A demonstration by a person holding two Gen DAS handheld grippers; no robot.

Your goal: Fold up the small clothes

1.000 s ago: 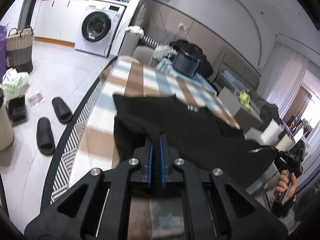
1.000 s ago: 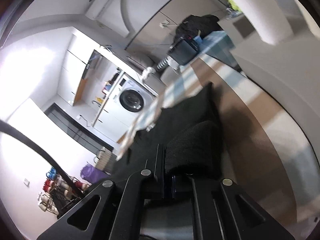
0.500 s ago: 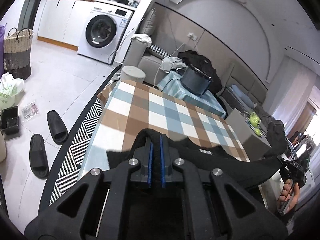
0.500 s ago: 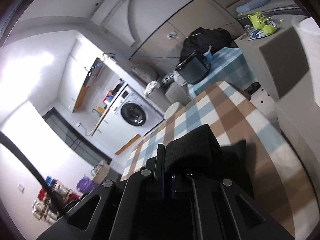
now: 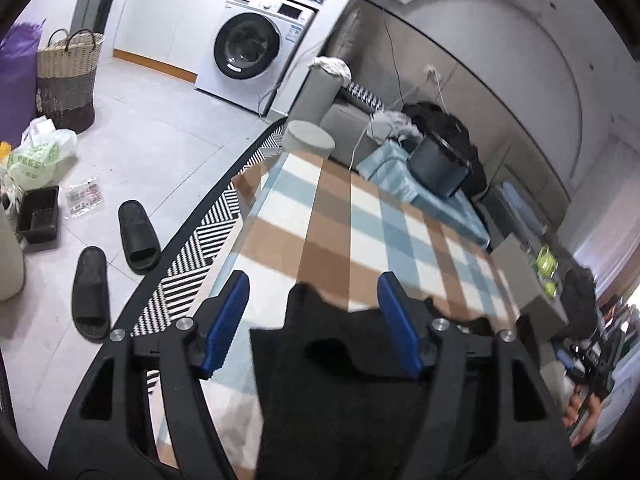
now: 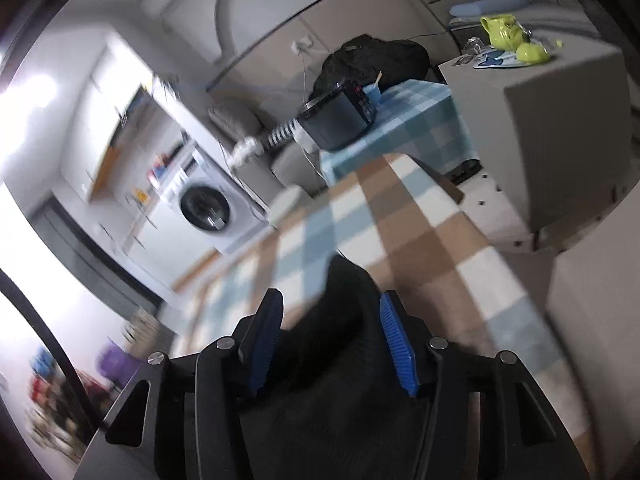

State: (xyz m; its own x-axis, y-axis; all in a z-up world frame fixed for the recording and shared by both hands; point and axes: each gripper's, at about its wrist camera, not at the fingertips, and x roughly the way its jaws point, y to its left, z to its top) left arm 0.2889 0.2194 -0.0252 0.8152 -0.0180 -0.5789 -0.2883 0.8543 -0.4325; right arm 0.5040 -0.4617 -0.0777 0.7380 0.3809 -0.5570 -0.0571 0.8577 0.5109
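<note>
One black garment (image 5: 340, 392), two tools, one checked surface (image 5: 360, 224). Off the surface: two black slippers (image 5: 116, 268) on the floor left of the left tool, one washing machine (image 5: 248, 48) far ahead, one woven basket (image 5: 68, 76).

The garment lies on the near part of the surface, directly under and between the pads of the left tool (image 5: 312, 316); its edge pokes just past the fingertips. In the right wrist view the same dark cloth (image 6: 336, 360) bunches between the right tool (image 6: 330, 328) pads.

Both tools are opening, jaws roughly half apart. The blue pads (image 5: 224, 320) stand clear of the cloth on the left; right-side contact is blurred, but a gap appears.
</note>
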